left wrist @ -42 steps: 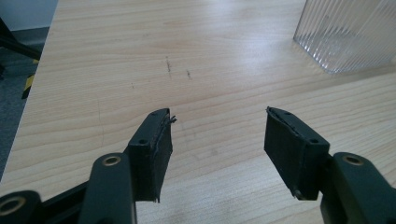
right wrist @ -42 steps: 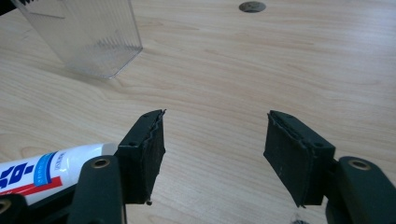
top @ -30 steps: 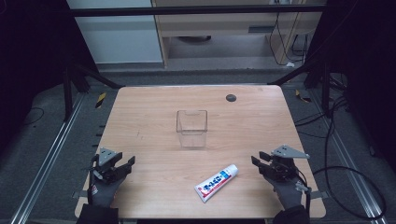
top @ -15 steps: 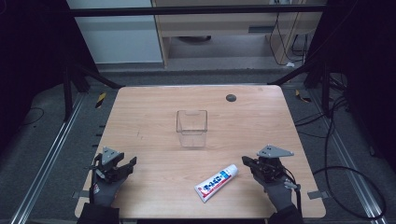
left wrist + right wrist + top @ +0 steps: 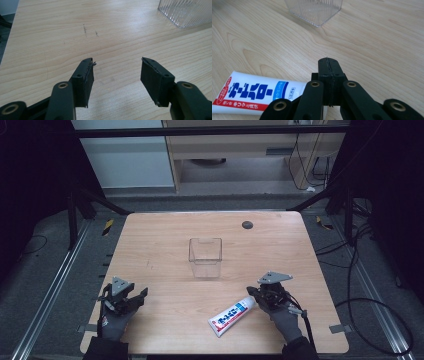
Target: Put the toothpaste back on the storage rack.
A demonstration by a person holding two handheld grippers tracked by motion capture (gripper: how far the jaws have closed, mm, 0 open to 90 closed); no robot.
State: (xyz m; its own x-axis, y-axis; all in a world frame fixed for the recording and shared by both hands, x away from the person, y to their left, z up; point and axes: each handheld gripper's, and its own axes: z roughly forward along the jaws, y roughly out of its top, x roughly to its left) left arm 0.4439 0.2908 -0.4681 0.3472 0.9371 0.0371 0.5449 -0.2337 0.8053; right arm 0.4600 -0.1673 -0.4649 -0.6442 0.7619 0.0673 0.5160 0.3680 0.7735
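The right gripper (image 5: 329, 66) has its jaws pressed flat together with nothing between them. Just beside it, the white toothpaste tube with blue and red print (image 5: 230, 315) lies flat on the wooden table (image 5: 165, 240). The left gripper (image 5: 116, 75) hangs wide open, holding nothing. Farther back stands the clear ribbed plastic box (image 5: 205, 257).

In the right gripper view, the cap end of the toothpaste tube (image 5: 254, 96) is hidden behind the right gripper (image 5: 329, 65), and its other end is cut off at the left edge. The clear container (image 5: 314, 11) is cropped by the top edge
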